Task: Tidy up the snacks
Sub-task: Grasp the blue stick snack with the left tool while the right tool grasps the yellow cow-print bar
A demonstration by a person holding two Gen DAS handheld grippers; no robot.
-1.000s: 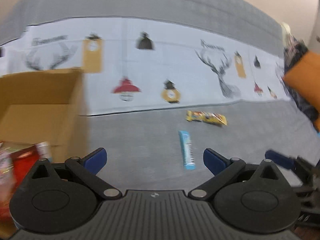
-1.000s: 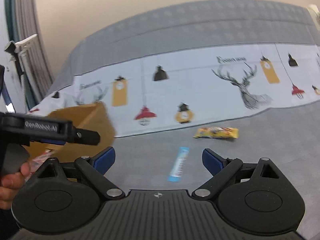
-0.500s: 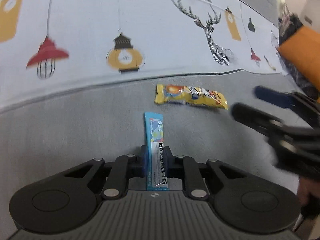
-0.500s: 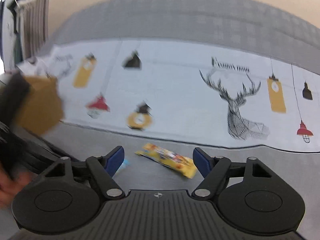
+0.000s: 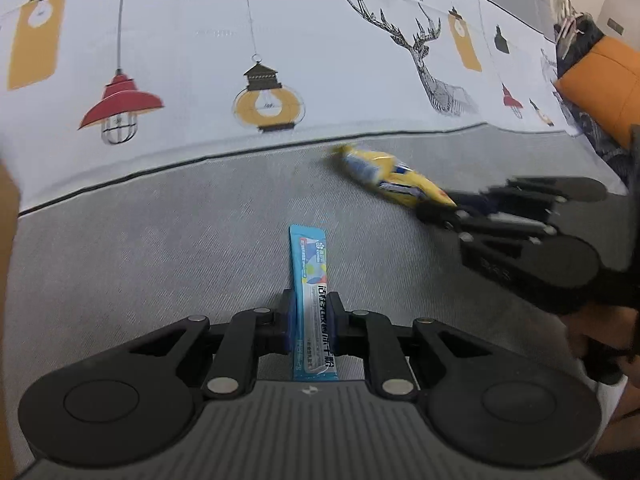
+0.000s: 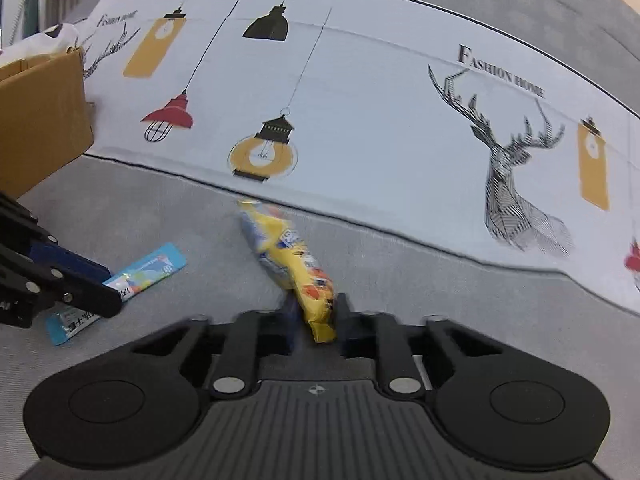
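Covering everything: grey fabric, lamp-print cloth.

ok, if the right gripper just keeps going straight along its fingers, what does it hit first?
The right gripper is shut on the yellow snack pack, which leads the way. Ahead lies grey bedding, then the white printed sheet. The pack's tip would probably brush fabric first; depth is unclear.
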